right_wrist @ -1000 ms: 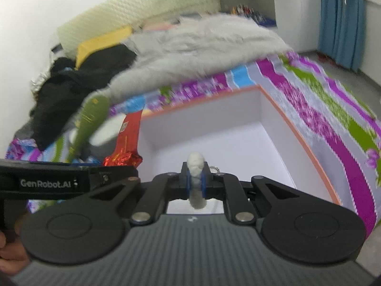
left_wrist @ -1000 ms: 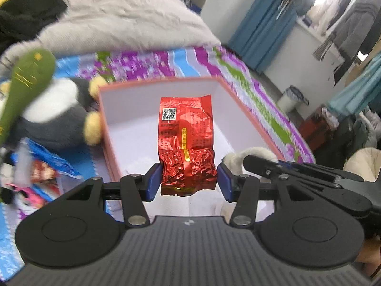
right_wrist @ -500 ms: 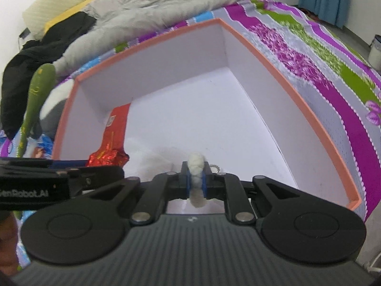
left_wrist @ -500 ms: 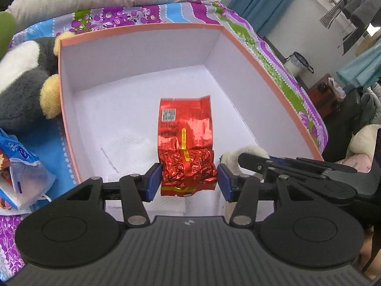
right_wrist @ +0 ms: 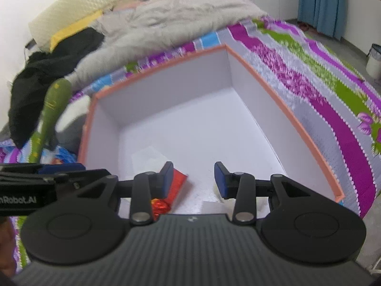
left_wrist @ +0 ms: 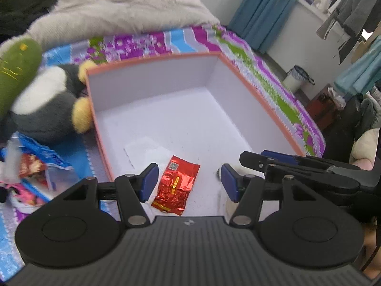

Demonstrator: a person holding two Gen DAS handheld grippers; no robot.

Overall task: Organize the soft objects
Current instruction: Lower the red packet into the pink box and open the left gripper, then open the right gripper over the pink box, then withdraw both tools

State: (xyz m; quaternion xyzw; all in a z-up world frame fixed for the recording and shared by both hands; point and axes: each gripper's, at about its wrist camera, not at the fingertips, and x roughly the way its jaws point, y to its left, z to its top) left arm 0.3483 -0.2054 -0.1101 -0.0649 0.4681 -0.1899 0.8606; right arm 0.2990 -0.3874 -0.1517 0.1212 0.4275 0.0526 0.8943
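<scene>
Two grippers hang over one open box, a white-lined box with an orange rim that serves as the landmark here. The left gripper has just been widening its jaws; they stand apart and grip nothing. A red foil packet lies flat on the box floor below and between the blue pads, touching neither. Its upper end overlaps a white sheet that lies on the floor nearer the left wall of the box. The right gripper has likewise just been parting its jaws, with nothing between its pads. A pale, soft object shows only as a sliver behind its right finger, near the front of the box; what it is cannot be told. In the right wrist view the red foil packet lies partly behind the left finger.

The box rests on a striped bedspread of purple, green, blue and grey. Just outside its left wall sit a grey and white plush toy with yellow feet, a green plush toy and a blue snack bag. Beyond the far wall lie a grey fleece blanket and dark clothing. To the right of the box, off the bed, hang blue curtains, and a small bin stands on the floor.
</scene>
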